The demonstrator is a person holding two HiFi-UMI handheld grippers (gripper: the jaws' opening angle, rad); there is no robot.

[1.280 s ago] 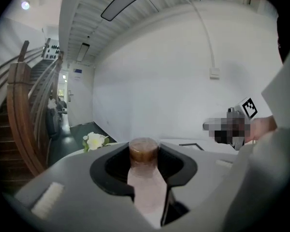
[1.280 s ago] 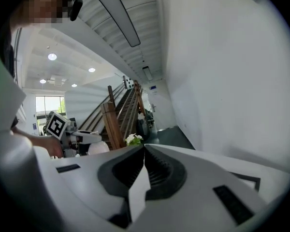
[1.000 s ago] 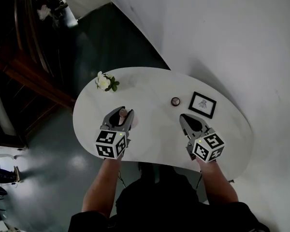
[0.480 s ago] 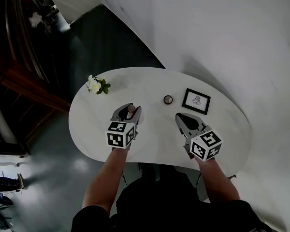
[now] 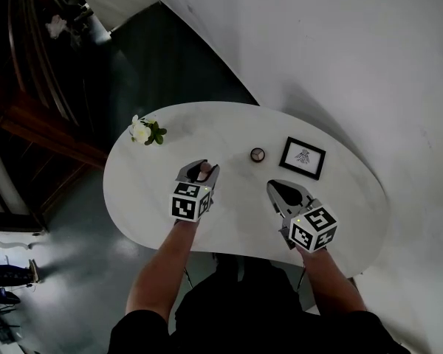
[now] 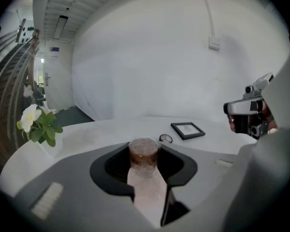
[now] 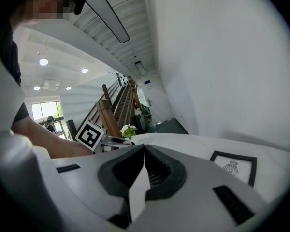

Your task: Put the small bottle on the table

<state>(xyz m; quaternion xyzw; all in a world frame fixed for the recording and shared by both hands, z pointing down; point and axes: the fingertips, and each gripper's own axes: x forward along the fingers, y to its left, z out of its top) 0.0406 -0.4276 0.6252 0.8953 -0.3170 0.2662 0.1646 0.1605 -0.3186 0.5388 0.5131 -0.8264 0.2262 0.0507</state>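
A small pale pink bottle with a brown cap (image 6: 144,170) (image 5: 204,172) sits upright between the jaws of my left gripper (image 5: 199,169) (image 6: 145,166), which is shut on it above the white table (image 5: 170,157). In the left gripper view the dark pads press the bottle's sides below its cap. My right gripper (image 5: 280,191) (image 7: 144,153) hovers over the table to the right, its jaws shut together with nothing between them.
A black-framed picture (image 5: 303,158) (image 6: 187,130) lies at the table's back right. A small round lidded tin (image 5: 258,154) (image 6: 165,138) rests beside it. A vase of white flowers (image 5: 143,131) (image 6: 37,125) stands at the table's left edge. Dark floor and wooden stairs lie beyond.
My left gripper has moved with the bottle a little to the right and toward the table's middle. The right gripper has drifted slightly nearer to me.
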